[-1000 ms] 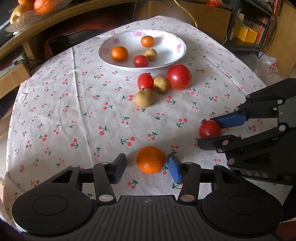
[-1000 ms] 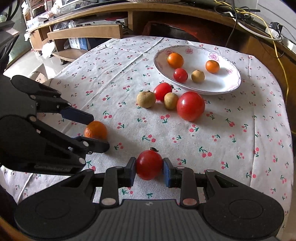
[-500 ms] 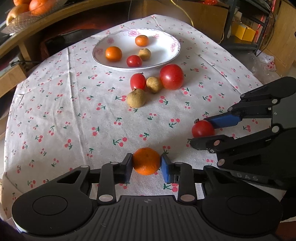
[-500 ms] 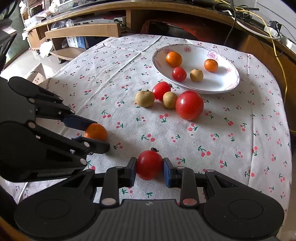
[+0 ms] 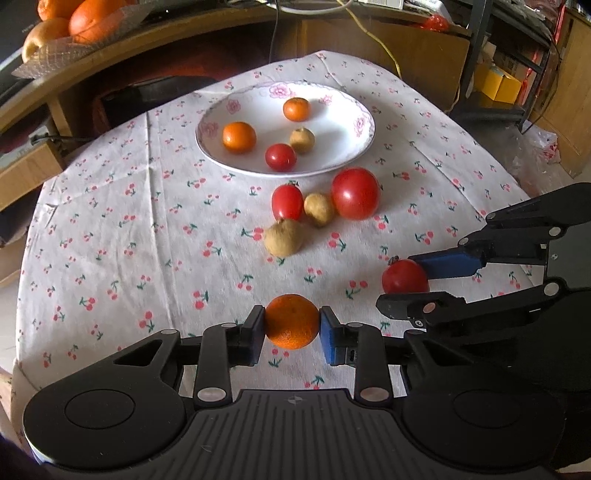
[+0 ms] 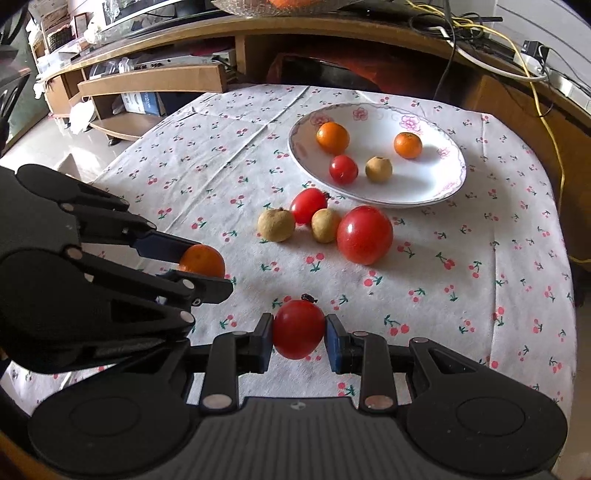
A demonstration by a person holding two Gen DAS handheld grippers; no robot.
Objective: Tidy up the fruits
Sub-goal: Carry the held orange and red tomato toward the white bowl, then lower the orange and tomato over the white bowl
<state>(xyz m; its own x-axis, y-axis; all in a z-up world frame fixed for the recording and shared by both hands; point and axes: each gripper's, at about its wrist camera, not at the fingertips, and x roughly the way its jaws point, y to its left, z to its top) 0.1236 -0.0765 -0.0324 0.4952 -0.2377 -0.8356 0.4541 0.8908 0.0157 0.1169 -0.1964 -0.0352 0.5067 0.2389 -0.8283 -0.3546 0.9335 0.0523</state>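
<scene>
Left gripper [image 5: 292, 326]: an orange mandarin [image 5: 292, 321] is clamped between the 2 pads, both of which are pressed against its sides. In the right wrist view, the same mandarin [image 6: 201, 260] is seen held in the left gripper [image 6: 192, 264] above the cloth. Right gripper [image 6: 298, 334]: a small red tomato [image 6: 298, 328] with a dark stem is gripped between the 2 pads; in the left wrist view it is seen [image 5: 404, 277] at the fingertips of the right gripper [image 5: 410, 282], just right of the mandarin. Whether either fruit is touching the cloth cannot be told.

Beyond the grippers, a cherry-print tablecloth [image 5: 110, 229] is spread over the table. A cluster of 4 loose fruits is shown near the middle: a large red tomato [image 6: 364, 235], a smaller red tomato [image 6: 308, 205], and 2 brown round fruits, the larger [image 6: 276, 225] to the left and the smaller [image 6: 325, 225] between the 2 tomatoes. The cluster is placed just in front of a white floral plate [image 6: 436, 181].

On the plate, 4 fruits are held: 2 mandarins [image 6: 332, 137] [image 6: 407, 145], 1 small red tomato [image 6: 343, 169] and 1 brown fruit [image 6: 378, 169], all apart from one another. Behind the table, a wooden shelf [image 5: 92, 70] is seen, on which a mesh basket of oranges [image 5: 74, 22] is set.
</scene>
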